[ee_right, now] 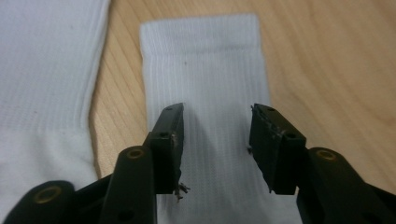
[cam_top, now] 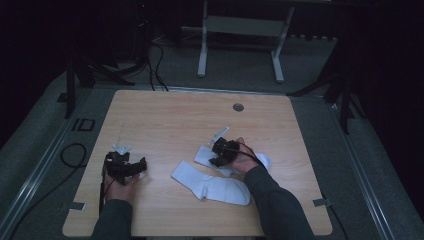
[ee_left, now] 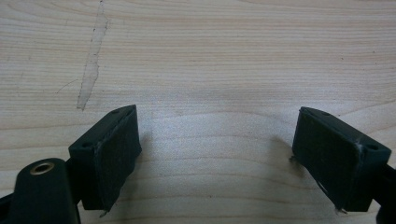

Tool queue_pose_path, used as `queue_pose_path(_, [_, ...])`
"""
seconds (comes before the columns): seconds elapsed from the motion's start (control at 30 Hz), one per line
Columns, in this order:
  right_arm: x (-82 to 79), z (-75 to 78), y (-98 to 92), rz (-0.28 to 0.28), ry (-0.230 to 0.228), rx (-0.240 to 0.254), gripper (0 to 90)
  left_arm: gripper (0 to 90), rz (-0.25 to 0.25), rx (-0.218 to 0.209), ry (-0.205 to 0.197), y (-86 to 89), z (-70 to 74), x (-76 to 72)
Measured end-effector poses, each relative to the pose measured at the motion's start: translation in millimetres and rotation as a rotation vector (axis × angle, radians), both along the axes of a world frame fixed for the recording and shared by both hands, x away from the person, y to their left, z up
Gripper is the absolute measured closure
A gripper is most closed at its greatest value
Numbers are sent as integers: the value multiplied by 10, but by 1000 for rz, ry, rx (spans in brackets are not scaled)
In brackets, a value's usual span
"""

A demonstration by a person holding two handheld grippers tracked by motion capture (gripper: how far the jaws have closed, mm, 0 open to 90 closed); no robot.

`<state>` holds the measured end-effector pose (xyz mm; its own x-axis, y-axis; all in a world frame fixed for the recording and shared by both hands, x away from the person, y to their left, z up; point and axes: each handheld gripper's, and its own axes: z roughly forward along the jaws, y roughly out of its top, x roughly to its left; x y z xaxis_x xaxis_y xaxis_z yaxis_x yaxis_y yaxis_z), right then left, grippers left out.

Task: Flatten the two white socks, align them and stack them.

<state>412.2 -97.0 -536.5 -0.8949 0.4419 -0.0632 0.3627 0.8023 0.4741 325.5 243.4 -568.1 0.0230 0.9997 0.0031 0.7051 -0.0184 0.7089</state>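
Straddling white sock [ee_right: 205, 70], right gripper [ee_right: 215, 142] parted

Dark grey sleeves [cam_top: 280, 205]; black hand-held gripper [ee_right: 215, 140] with brass-coloured screws.

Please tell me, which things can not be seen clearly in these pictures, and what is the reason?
- Far sock, high view: middle hidden under the right hand-held gripper and hand.
- Same sock, right gripper view: lower end cut off by the frame edge.
- Near sock, right gripper view: cut off by the left edge.
- Room beyond the table, high view: too dark.
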Motion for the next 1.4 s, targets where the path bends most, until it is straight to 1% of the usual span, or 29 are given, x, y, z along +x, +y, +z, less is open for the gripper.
queue_pose_path(0.03, [11,-7,-5,-10,15,16,539,150,0,0,0,0,0,0])
queue_pose_path(0.1, [32,-13,-18,-24,37,30,540,150,0,0,0,0,0,0])
queue_pose_path(0.13, [35,-17,-26,-27,41,38,543,150,0,0,0,0,0,0])
queue_pose_path(0.2, [22,-24,-31,-35,33,45,571,150,0,0,-1,0,0,0])
queue_pose_path(0.27, [3,-23,-32,-35,31,49,651,151,0,-1,-1,-2,-1,-1])
queue_pose_path(0.3, [3,-23,-32,-35,31,49,651,151,0,-1,-1,-2,-1,-1])
queue_pose_path(0.33, [-4,-23,-32,-36,28,51,697,151,-5,-1,0,-7,0,-2])
queue_pose_path(0.37, [-6,-23,-29,-43,24,51,768,150,-6,0,0,-8,0,-2])
queue_pose_path(0.43, [3,-21,-28,-57,18,46,821,150,-6,0,0,-7,0,-1])
queue_pose_path(0.57, [-1,-24,-33,-74,15,53,835,150,-6,0,0,-7,0,-1])
queue_pose_path(0.67, [6,-27,-61,-99,27,78,837,150,-7,0,0,-7,0,-1])
queue_pose_path(0.73, [8,-26,-72,-109,28,82,838,150,-6,-1,0,-7,0,-1])
queue_pose_path(0.77, [12,1,-122,-131,25,101,839,150,-6,0,0,-7,0,-1])
queue_pose_path(0.83, [6,55,-168,-139,14,115,840,150,-7,0,0,-7,0,-1])
queue_pose_path(0.87, [-2,91,-190,-139,6,119,840,150,-6,-1,0,-7,0,-1])
queue_pose_path(0.9, [-2,91,-190,-139,6,119,840,150,-6,-1,0,-7,0,-1])
queue_pose_path(0.93, [-15,133,-212,-141,1,124,840,150,-6,-1,0,-7,0,-1])
queue_pose_path(0.97, [-34,207,-251,-143,-12,137,840,150,-7,0,0,-7,0,-1])
queue_pose_path(1.07, [-78,333,-323,-140,-31,159,839,150,-7,0,0,-7,0,-1])
queue_pose_path(1.1, [-93,365,-341,-141,-36,164,839,150,-6,0,0,-7,0,-1])
queue_pose_path(1.13, [-93,365,-341,-141,-36,164,839,150,-6,0,0,-7,0,-1])
queue_pose_path(1.17, [-158,506,-419,-140,-55,184,839,150,-5,-2,-2,-8,-1,0])
queue_pose_path(1.37, [-331,835,-575,-127,-108,226,839,150,-5,-1,-2,-8,-1,0])
queue_pose_path(1.4, [-331,835,-575,-127,-108,226,839,150,-5,-1,-2,-8,-1,0])
